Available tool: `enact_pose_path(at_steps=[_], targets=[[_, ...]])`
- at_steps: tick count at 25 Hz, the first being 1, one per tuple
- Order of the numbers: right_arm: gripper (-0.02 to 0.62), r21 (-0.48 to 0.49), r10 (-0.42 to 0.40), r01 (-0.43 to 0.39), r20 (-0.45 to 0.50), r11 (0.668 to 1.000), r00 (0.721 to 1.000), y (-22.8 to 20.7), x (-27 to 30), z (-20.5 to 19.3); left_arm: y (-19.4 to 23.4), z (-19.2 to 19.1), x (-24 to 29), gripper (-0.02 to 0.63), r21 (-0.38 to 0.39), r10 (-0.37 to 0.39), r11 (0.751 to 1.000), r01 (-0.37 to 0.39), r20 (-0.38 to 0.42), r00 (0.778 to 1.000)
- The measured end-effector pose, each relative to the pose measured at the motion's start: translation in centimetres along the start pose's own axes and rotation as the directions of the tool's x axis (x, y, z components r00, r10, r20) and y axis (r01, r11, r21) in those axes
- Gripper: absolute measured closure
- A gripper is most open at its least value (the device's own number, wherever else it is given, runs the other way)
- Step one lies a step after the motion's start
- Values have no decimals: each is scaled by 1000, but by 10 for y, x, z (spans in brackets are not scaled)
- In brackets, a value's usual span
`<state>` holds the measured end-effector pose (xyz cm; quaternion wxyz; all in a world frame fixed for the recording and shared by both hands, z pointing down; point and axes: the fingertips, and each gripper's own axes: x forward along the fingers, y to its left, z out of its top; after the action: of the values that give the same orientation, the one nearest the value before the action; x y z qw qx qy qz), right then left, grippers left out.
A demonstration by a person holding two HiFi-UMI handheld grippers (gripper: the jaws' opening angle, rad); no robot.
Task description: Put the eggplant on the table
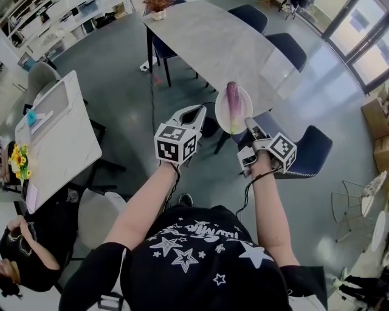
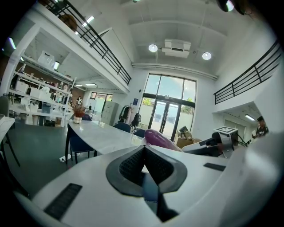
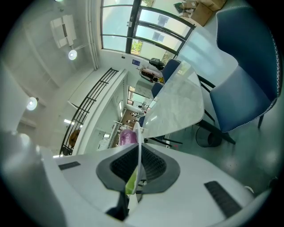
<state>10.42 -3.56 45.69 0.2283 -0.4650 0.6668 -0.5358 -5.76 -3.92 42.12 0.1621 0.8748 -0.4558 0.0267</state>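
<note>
Crowding the long grey table point(image 1: 206, 36) are dark blue chairs point(image 1: 304, 149) along its far side and near end, with a potted plant point(image 1: 158, 9) at its far end; a white side table point(image 1: 61, 133) bearing yellow flowers point(image 1: 18, 159) stands well apart to the left. Both forearms point(image 1: 146, 206) reach forward side by side. The right gripper point(image 1: 250, 126) has its jaws clamped on the near rim of a white plate point(image 1: 220, 118), and the eggplant point(image 1: 233, 100) lies lengthwise on that plate at the table's near end. The left gripper point(image 1: 199, 110) sits just beside the plate with its jaws pressed together and nothing between them. In the right gripper view the plate shows only as a thin edge, the eggplant mostly hidden behind it. Whether the plate rests on the table or hangs above it cannot be told.
</note>
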Motion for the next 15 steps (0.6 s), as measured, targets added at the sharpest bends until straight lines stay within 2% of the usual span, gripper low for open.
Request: enact_pose_path(at_steps=[6,15], targets=[[577,64,-22,21,5,998,1000,-9,1,-4,4,-8,0,598,-7,-7,1000,7,-29,1000],[577,108,-47,47,-5,993,999,-30,25,0,22,-16,12,598,1,2,1000,-2,-52,999]])
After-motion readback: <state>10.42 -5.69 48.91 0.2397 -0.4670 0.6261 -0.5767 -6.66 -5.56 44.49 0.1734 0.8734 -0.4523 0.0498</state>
